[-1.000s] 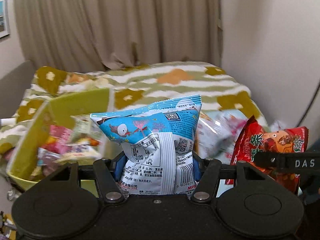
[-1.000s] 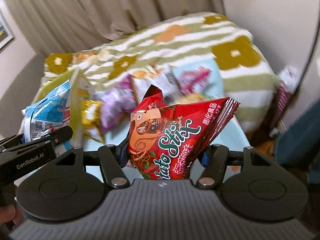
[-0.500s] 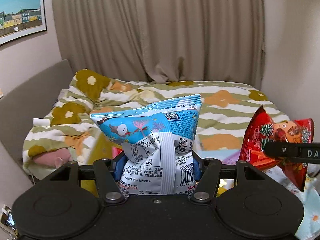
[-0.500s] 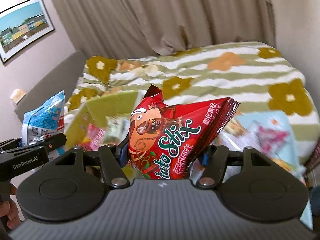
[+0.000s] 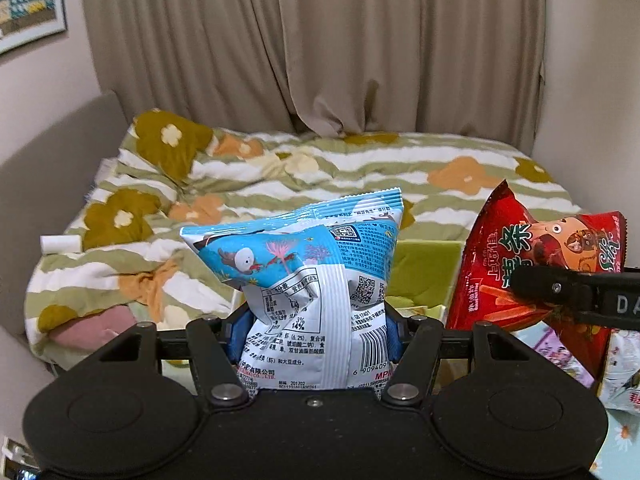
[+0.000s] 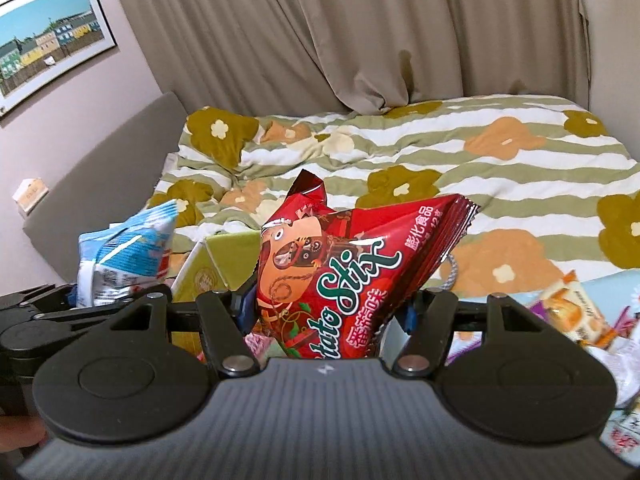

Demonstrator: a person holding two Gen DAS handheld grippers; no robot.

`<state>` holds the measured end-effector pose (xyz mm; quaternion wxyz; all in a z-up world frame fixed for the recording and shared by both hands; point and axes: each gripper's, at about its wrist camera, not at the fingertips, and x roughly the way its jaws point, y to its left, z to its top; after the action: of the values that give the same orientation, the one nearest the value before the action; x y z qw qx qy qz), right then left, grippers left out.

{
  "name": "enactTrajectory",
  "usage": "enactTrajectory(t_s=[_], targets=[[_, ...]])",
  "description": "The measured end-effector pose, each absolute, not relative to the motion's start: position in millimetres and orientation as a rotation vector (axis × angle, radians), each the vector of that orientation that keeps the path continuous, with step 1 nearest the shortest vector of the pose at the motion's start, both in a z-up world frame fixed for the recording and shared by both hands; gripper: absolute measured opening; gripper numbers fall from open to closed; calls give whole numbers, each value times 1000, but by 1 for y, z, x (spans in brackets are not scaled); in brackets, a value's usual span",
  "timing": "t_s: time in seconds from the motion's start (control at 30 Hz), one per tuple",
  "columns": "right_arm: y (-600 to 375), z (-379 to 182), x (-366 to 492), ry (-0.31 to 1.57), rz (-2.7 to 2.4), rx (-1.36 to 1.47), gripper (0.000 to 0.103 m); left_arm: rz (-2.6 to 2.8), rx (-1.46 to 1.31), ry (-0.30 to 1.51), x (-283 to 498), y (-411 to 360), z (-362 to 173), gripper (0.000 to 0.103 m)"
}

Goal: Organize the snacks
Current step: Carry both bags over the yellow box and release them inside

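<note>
Pinching a blue-and-white snack bag (image 5: 316, 292) upright, the left tool (image 5: 314, 336) hangs before the bed (image 5: 360, 168), beside the right tool (image 6: 328, 316), which clamps a red Potato Stix bag (image 6: 340, 276). A green box (image 5: 420, 272) sits behind both bags.

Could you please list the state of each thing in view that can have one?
Left claw: shut on the blue snack bag.
Blue snack bag: sealed, held upright.
Right claw: shut on the red snack bag.
Red snack bag: sealed, held tilted.
Green box: open at the top.
Curtains: drawn.
Loose snacks: lying on the blue cloth.
</note>
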<state>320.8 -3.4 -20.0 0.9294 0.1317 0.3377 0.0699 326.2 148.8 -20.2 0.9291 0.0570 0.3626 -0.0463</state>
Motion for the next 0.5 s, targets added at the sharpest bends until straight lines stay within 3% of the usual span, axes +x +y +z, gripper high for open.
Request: enactTrajectory(t_s=[0.17,0.27,0.3,0.5], targets=[[17,-35,349,737,95,274,79,-160,89,817,363,160,-42,67],[23,-42,359,754,65,278,79,-195,80,831,369,163,-50,98],[24,-44,360,758,57,277,79,-194,80,815,366,165,-51,102],[29,-50,363,779,35,266,79,-193,59,822,350,171,-51,102]])
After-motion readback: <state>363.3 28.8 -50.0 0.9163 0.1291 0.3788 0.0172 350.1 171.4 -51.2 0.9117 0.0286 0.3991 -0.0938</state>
